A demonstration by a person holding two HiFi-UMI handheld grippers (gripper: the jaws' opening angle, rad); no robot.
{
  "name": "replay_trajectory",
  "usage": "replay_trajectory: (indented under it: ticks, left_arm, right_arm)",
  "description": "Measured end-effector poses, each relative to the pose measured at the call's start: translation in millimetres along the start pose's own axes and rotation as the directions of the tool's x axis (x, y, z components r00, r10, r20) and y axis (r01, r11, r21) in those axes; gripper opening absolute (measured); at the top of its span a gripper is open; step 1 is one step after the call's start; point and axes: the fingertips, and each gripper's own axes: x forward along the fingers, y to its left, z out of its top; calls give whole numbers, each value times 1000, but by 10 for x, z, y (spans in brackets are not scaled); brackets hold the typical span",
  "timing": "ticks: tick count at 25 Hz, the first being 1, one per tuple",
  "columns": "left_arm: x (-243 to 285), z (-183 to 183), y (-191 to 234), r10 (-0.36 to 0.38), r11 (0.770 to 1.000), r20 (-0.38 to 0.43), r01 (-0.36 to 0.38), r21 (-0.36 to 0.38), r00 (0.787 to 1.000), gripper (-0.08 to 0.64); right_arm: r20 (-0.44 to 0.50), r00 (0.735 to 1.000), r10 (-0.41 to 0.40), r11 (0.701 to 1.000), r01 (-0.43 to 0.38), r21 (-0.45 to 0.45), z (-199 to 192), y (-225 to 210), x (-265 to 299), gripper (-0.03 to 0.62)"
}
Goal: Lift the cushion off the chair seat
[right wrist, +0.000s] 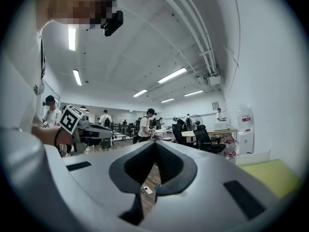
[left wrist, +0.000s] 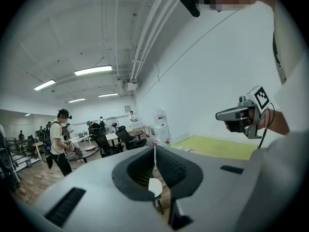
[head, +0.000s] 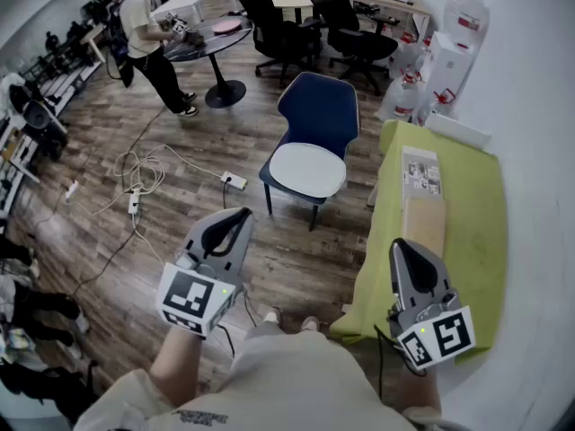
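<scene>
Two units, left gripper (head: 239, 217) and right gripper (head: 402, 248), have fingers (left wrist: 143, 168) fully closed and empty. Step: approach. The cushion (head: 308, 170) lies on the far chair (head: 320, 106). Next: advance, open fingers, grasp the cushion's near edge.

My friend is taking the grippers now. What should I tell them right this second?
Left gripper: shut, empty, in the air short of the chair.
Right gripper: shut, empty, near the green table.
The white cushion lies on the seat of the blue chair, untouched.
Done: nothing yet.
Left: step up to the chair, open the jaws, grip the cushion, lift it off.
</scene>
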Motion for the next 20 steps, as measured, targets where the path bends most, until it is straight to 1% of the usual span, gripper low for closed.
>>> replay_trajectory:
  ticks: [4, 12, 14, 15, 17, 18, 19, 20]
  left_arm:
    - [-23, -1, -57, 4, 1000, 4, -4, -5, 1000, 28]
    - [-60, 1, -201, 5, 1000, 7, -5, -11, 1000, 28]
    - [-96, 29, -222, 9, 1000, 20, -9, -16, 1000, 28]
    - [-118, 51, -222, 18, 1000, 31, -18, -22, 999, 28]
    - [-152, 62, -190, 62, 997, 46, -60, -47, 997, 29]
    - [-161, 43, -175, 84, 995, 43, -81, -56, 996, 67]
    - [-167, 21, -172, 96, 994, 35, -94, -55, 995, 277]
    - [-177, 6, -180, 98, 994, 28, -97, -50, 995, 326]
  right_arm:
    - [13, 1000, -20, 999, 20, 25, -1, -66, -68, 21]
    - [12, 1000, 24, 999, -24, 44, -82, -13, -172, 21]
    - [19, 999, 33, 998, -34, 44, -78, 15, -215, 21]
    - [25, 999, 30, 999, -31, 41, -66, 19, -241, 21]
    - [45, 999, -5, 999, 3, 39, -27, -29, -288, 23]
    - [56, 998, -31, 999, 28, 42, -9, -72, -309, 32]
    - [66, 996, -52, 998, 49, 48, 1, -111, -330, 145]
    - [72, 995, -67, 996, 63, 56, 3, -140, -350, 227]
